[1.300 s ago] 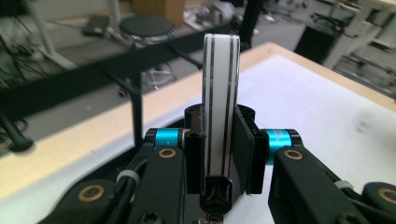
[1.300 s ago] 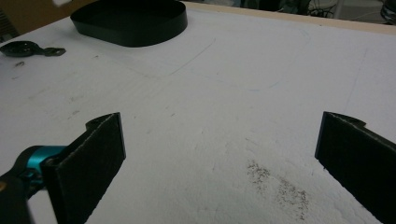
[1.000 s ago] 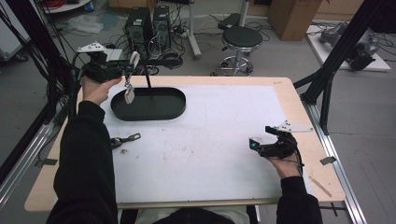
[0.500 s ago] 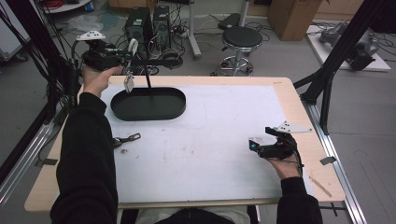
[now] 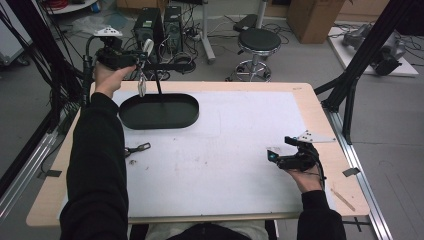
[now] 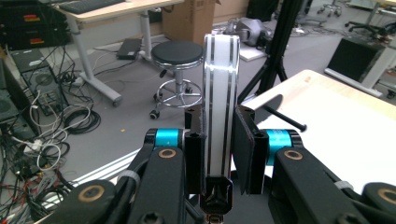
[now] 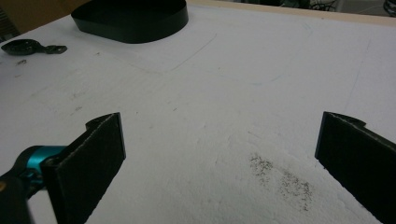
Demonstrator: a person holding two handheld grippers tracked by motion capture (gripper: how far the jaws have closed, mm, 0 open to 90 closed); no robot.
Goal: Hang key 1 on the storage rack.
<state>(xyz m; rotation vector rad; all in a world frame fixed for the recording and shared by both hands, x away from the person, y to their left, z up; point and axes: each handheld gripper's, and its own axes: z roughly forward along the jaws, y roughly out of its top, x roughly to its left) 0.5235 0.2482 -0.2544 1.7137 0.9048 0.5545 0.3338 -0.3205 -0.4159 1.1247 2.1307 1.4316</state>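
Note:
My left gripper is held up over the table's far left corner, shut on a white strap with black stripes that hangs down from it. In the left gripper view the strap stands upright between the two pads of the left gripper, with a dark clasp at its lower end. A black oval tray with a thin upright post lies just below it. My right gripper rests low at the near right, open, and the right gripper has bare white mat between its jaws.
A small black clip-like piece lies on the white mat near the left sleeve, the same piece showing far left beside the tray. A stool and computer towers stand behind the table. Black frame struts rise at the right edge.
The left hand has lifted and drawn back toward the far left corner, carrying the strap with it. The right gripper has kept still.

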